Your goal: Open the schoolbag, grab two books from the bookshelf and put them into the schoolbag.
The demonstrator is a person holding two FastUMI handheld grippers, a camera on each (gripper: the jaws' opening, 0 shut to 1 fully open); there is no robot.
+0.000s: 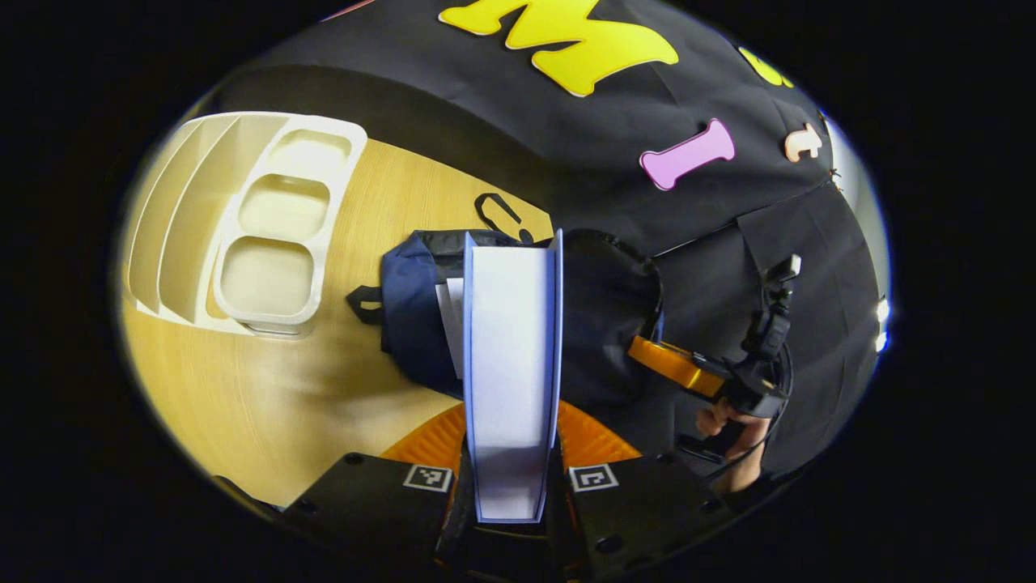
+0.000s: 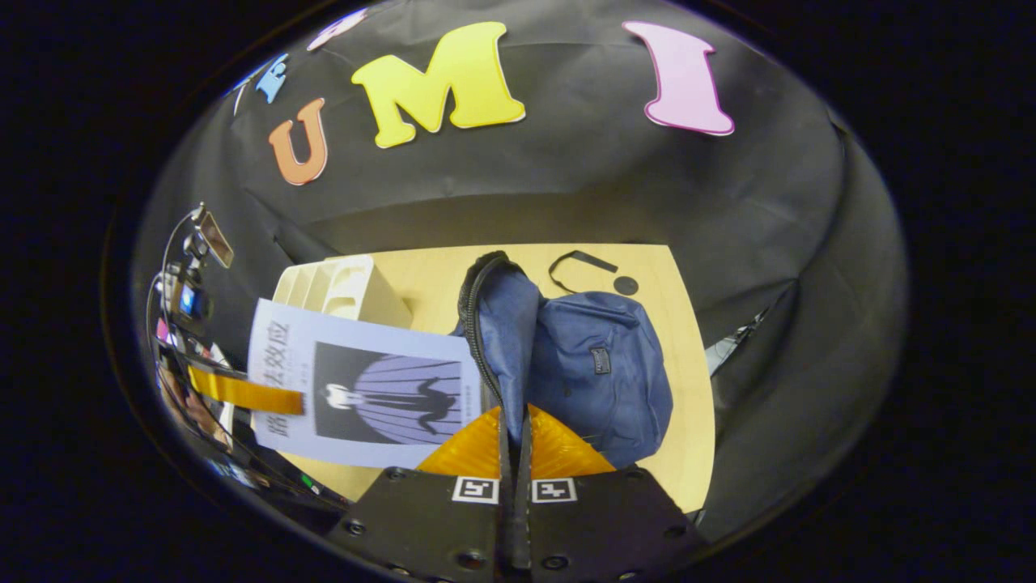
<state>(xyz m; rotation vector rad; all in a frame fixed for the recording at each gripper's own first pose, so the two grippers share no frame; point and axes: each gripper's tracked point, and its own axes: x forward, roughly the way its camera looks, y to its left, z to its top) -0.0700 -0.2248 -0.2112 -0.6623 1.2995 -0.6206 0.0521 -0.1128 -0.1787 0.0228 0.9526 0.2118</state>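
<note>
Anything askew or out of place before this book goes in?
Nothing stands out. The left hand-held gripper holds the book at the schoolbag, whose edge the right hand-held gripper pinches. The bookshelf sits upright on the table.

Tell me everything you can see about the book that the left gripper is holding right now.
The book is a pale lavender-blue paperback with white page edges, clamped between the left gripper's orange fingers, edge toward that camera. In the right gripper view its cover shows a dark panel with a purple striped illustration. It is held off the wooden table, its far end at the open mouth of the navy schoolbag, whose zipper edge the right gripper pinches. A white sheet shows beside it in the bag.
</note>
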